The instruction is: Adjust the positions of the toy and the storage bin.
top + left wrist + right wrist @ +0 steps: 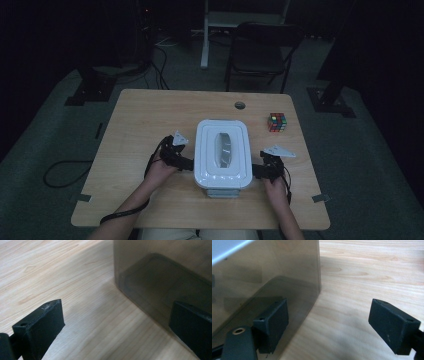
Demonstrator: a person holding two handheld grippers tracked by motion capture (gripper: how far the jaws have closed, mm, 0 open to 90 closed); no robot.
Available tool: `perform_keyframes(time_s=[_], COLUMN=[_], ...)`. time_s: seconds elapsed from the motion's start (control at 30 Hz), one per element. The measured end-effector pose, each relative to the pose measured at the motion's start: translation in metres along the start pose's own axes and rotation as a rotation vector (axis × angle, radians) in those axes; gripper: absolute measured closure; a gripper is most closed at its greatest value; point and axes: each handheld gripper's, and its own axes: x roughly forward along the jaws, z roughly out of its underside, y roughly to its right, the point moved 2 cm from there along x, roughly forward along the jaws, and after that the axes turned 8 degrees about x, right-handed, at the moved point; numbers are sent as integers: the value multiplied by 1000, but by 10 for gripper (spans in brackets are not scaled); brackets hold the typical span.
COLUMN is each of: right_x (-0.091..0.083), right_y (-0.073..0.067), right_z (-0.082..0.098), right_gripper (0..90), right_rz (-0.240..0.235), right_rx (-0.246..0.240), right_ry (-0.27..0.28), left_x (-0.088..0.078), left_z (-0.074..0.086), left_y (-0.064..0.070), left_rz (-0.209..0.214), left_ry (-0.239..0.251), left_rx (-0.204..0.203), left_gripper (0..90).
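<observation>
A rectangular box with a white lid and an oval opening on top sits at the near middle of the wooden table. My left gripper is at the box's left side, my right gripper at its right side, both pointing inward. In the left gripper view the gripper is open, and the box's smoky wall stands just ahead of the right-hand jaw. The right gripper is open too, with the box wall close behind its left-hand jaw. Nothing is gripped.
A colourful puzzle cube lies at the table's right, beyond the right gripper. A round cable hole sits near the far edge. A dark chair stands behind the table. Bare wood spreads to the left.
</observation>
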Motion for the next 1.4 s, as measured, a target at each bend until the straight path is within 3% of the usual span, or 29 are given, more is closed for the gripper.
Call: perform_keyframes(time_s=[0.2, 0.9, 1.07, 1.17, 1.4], right_x=[-15, -43, -45, -41, -39], right_y=[1, 2, 6, 12, 29], right_z=[9, 34, 39, 40, 27], right_gripper=[162, 171, 143, 133, 132], right_rz=[18, -27, -40, -59, -6], right_rx=[3, 50, 68, 90, 112], right_ry=[-5, -24, -8, 14, 67], left_x=[-2, -25, -23, -18, -26], left_z=[0, 7, 15, 24, 36], left_y=[14, 55, 50, 47, 34], left_rz=[28, 72, 127, 146, 165], left_ry=[-3, 3, 26, 1, 21], left_rx=[16, 85, 59, 69, 53], left_gripper=[7, 7, 6, 6, 6])
